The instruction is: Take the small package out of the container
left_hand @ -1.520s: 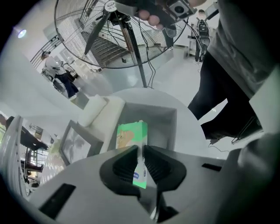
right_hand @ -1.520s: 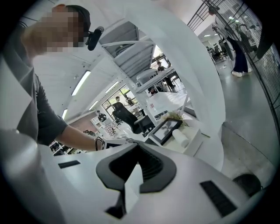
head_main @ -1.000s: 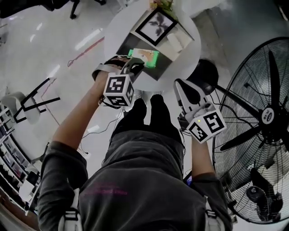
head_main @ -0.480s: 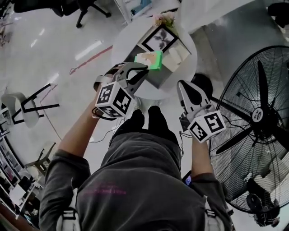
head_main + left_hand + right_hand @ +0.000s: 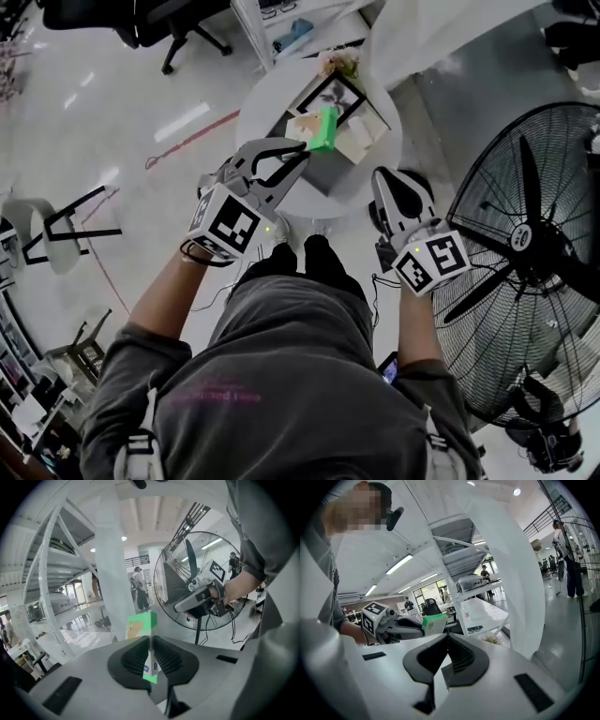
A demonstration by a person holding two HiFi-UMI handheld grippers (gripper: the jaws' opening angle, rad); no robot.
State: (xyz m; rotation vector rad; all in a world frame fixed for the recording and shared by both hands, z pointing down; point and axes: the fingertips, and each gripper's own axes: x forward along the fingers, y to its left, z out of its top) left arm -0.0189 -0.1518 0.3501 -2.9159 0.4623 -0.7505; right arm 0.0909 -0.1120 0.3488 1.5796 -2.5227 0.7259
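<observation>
Left tongs [image 5: 151, 640] pinch the small package [image 5: 142, 622] between their tips.

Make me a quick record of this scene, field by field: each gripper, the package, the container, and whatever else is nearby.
left gripper: shut on the green package
green package: in the air over the table, out of the dark container
right gripper: shut, nothing between its jaws
table: round, white
nearby: large floor fan on the person's right

Green small package [image 5: 325, 128], white round table [image 5: 267, 120], black fan [image 5: 521, 238]
</observation>
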